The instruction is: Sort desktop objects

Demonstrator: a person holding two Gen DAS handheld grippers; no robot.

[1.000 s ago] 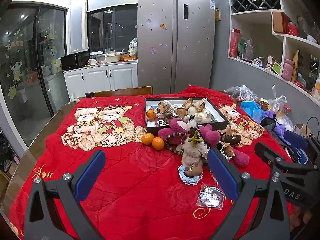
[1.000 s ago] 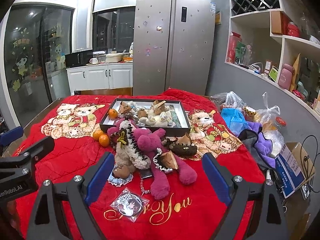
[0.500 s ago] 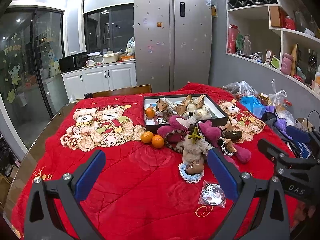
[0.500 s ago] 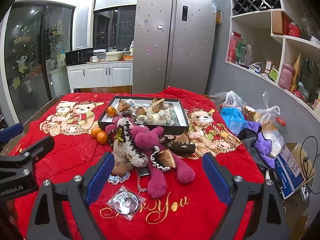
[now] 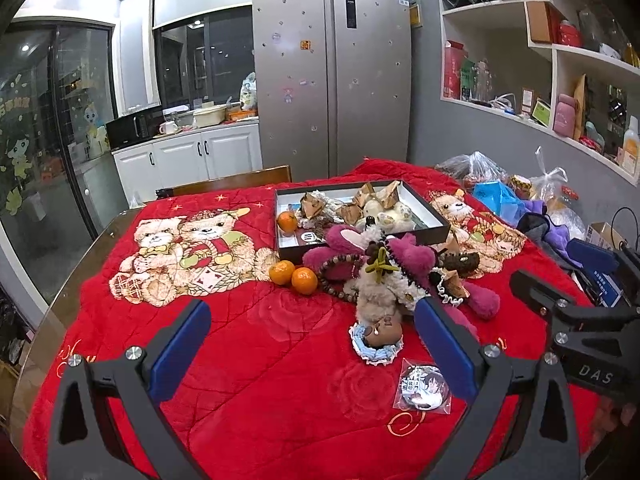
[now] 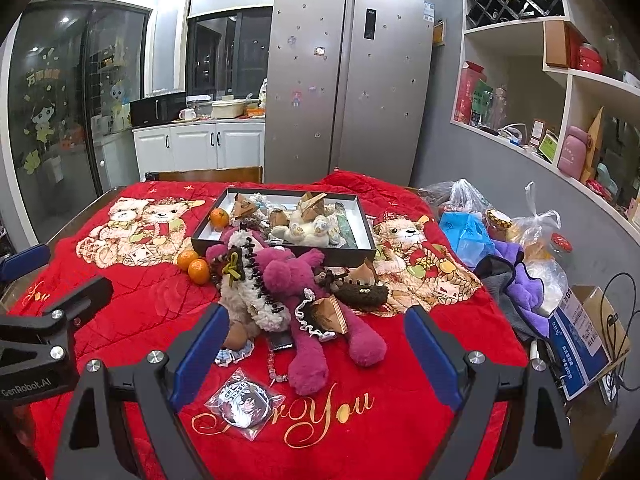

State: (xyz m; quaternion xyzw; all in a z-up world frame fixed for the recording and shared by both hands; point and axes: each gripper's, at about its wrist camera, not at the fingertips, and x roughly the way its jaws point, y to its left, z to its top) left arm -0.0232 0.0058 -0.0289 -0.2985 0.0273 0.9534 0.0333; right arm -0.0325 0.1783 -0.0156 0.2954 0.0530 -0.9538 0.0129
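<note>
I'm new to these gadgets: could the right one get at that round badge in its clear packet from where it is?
Probably yes. The right gripper hangs open and empty, and the badge lies flat on the red blanket just below its jaws, with nothing lying over it. The pink plush sits beside it.

A plush red blanket (image 6: 152, 320) with a soft, quilted nap covers the table (image 5: 36, 332), whose bare edge looks like smooth, glossy wood. The magenta plush toy (image 6: 296, 276) is fuzzy cloth; the cream toy (image 6: 252, 300) beside it is curly and woolly — rougher in texture. The badge (image 6: 242, 398) sits in a clear, shiny plastic sleeve. The dark tray (image 6: 280, 250) looks like matt card with a pale lining. The two oranges (image 5: 296, 276) have a dimpled, faintly glossy peel. Each claw — left claw (image 5: 308, 340) and right claw (image 6: 316, 344) — has matt black plastic arms, smooth blue pads and bright metal screws. The refrigerator (image 5: 332, 80) is brushed, satin metal.
</note>
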